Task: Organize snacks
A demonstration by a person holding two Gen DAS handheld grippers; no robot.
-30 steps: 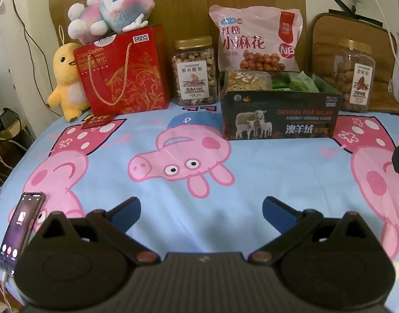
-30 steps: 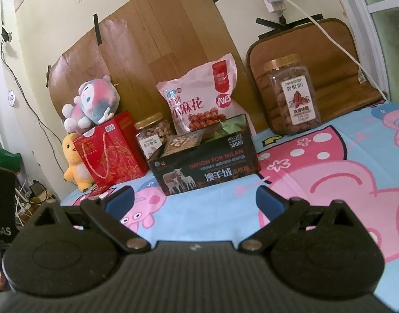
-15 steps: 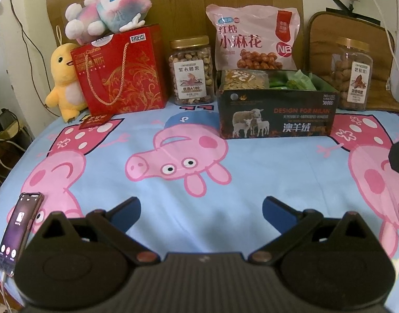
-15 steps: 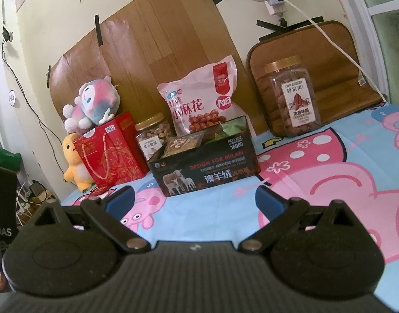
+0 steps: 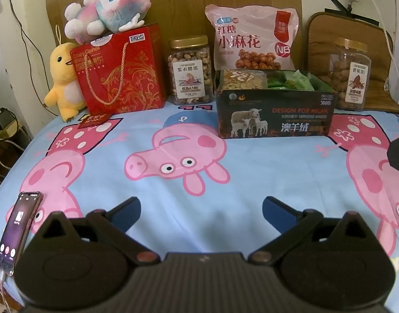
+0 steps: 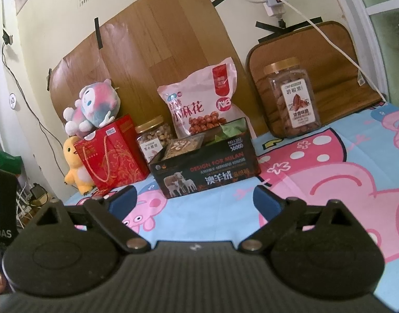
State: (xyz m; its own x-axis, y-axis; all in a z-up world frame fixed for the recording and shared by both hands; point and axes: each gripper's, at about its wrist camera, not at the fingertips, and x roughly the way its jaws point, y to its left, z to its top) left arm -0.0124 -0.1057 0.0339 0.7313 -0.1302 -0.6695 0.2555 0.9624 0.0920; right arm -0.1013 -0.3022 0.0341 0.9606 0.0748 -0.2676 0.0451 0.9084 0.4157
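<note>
Over the last second the left gripper (image 5: 201, 206) has crept forward a little — the row of snacks along the far edge of the bed (image 5: 251, 172) looms slightly larger — while the right gripper (image 6: 194, 198) has barely shifted; both sets of jaws stand wide apart with nothing between them, so the sorting looks not yet begun, just an approach. The dark cardboard box (image 5: 273, 113), rigid and open-topped, sits toward the far edge right of centre, already holding a crinkly clear pack of seeds (image 5: 242, 79) and soft green packets (image 5: 294, 80). Behind it leans a glossy pink pillow-shaped bag (image 5: 254, 41). Left of the box stands a clear ribbed plastic jar of nuts (image 5: 191, 70) with a gold screw lid; a similar jar (image 5: 349, 74) stands near the far right corner, well apart. The stiff red paper gift bag (image 5: 118, 73) with cord handles carries a fuzzy plush (image 5: 105, 13) on top.
</note>
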